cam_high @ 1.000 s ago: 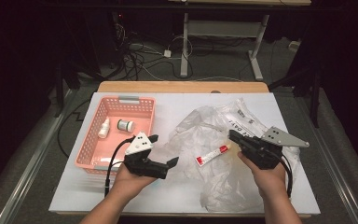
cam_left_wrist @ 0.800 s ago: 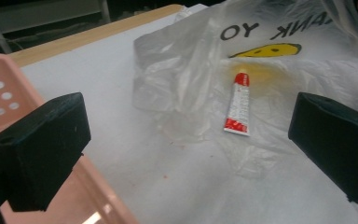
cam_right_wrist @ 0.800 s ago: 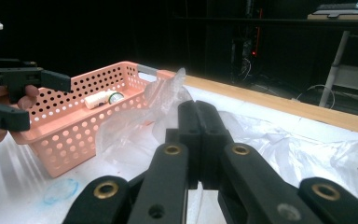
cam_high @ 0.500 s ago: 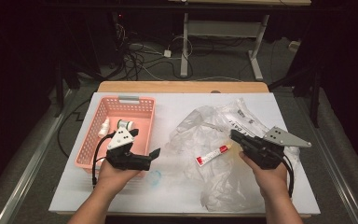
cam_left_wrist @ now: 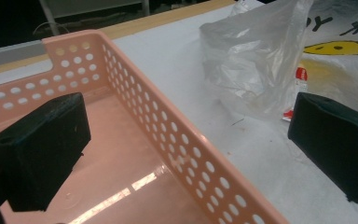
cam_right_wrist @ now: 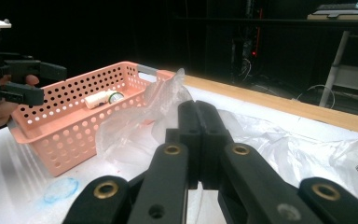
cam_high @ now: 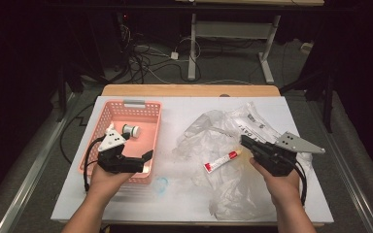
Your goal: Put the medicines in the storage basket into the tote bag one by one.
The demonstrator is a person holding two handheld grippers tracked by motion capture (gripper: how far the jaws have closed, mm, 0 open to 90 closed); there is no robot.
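Leftward went my left gripper [cam_high: 148,156] since a second before — jaws spread wide, nothing between them, now over the pink basket's [cam_high: 108,118] near corner. Right gripper [cam_high: 245,142]: unmoved, jaws clenched flat together, resting on the clear plastic bag [cam_high: 233,121] — toothpaste tube [cam_high: 220,161] lying just beside it.

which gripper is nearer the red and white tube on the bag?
Right. The right gripper, shut, sits just right of the red and white tube on the plastic bag. The left gripper, open, hangs over the pink basket, well left of it.
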